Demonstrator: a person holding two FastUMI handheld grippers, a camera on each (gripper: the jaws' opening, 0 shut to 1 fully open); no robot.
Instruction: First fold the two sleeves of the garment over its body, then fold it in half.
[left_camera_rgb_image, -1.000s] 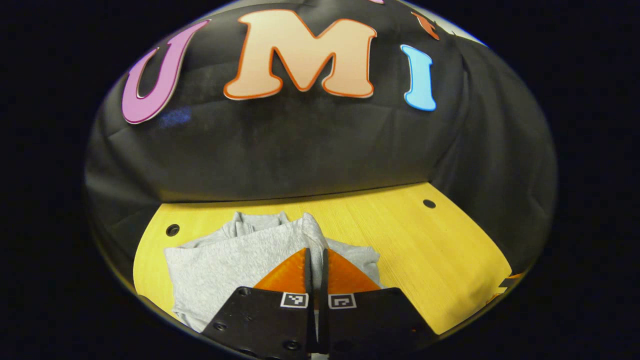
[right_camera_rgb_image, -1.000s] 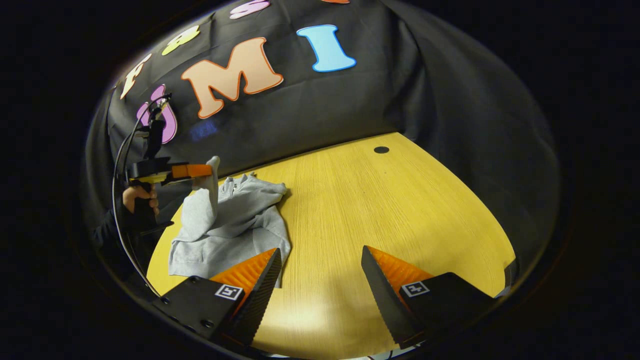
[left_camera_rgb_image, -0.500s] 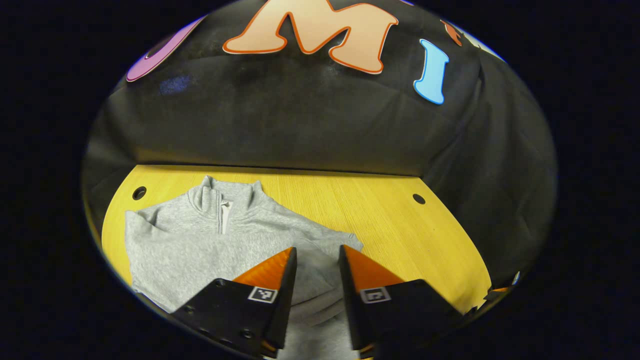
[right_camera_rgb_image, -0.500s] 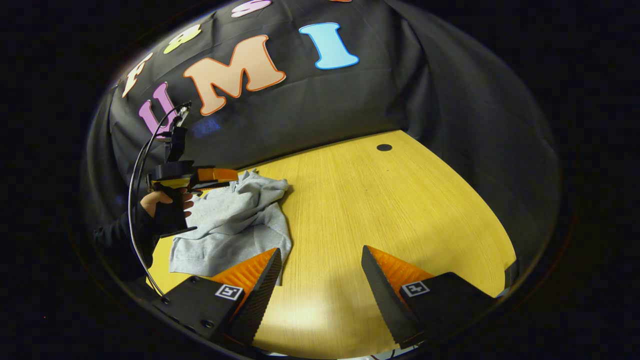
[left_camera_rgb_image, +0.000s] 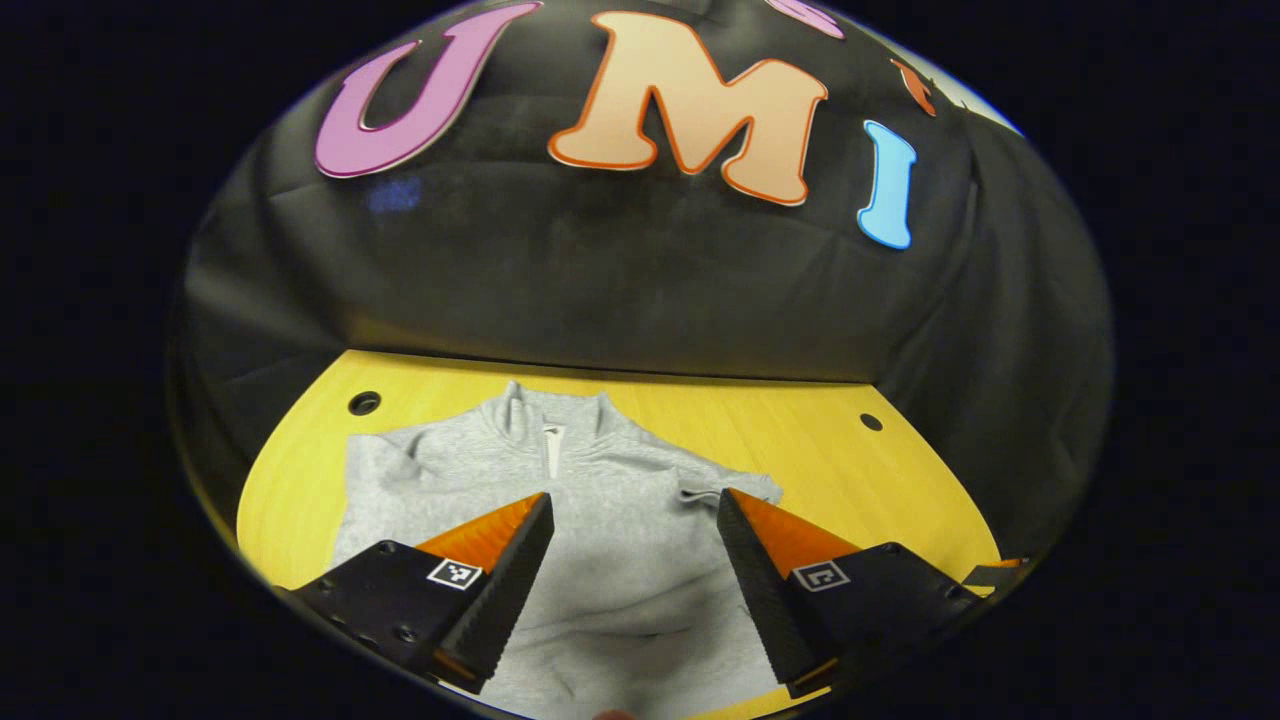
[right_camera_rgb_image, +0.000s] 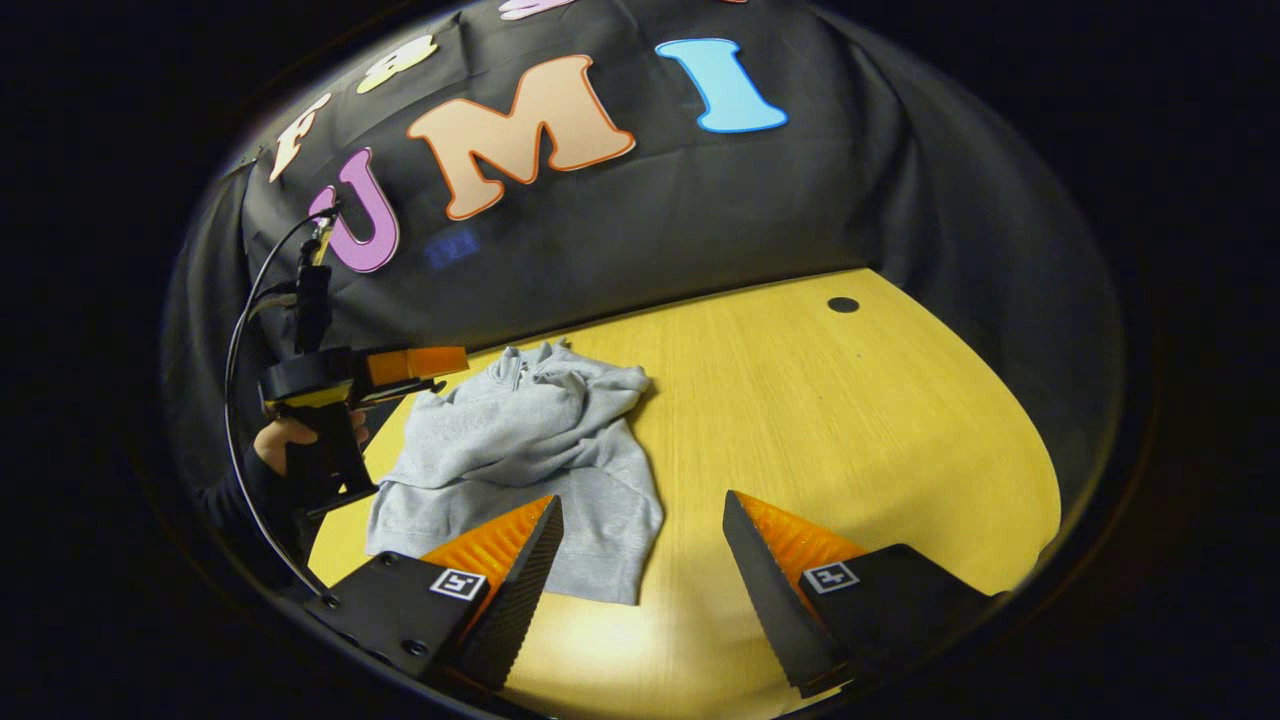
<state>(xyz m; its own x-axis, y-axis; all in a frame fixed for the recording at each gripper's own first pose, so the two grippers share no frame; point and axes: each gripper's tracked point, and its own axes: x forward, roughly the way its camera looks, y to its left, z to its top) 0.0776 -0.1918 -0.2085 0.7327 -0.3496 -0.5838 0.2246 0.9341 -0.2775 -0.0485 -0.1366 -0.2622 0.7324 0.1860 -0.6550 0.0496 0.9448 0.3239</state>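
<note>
At the left of the right gripper view we see the left hand-held gripper (right_camera_rgb_image: 440, 362) held above the grey zip-neck sweatshirt (right_camera_rgb_image: 530, 450), which lies on the yellow tabletop (right_camera_rgb_image: 850, 420). Its fingers are apart. Lower centre, the right hand-held gripper (right_camera_rgb_image: 640, 560) is spread wide and empty.

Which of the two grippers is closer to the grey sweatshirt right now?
The left gripper, held over the sweatshirt near its collar. The right gripper hangs open above the wooden table, beside the sweatshirt's hem.
</note>
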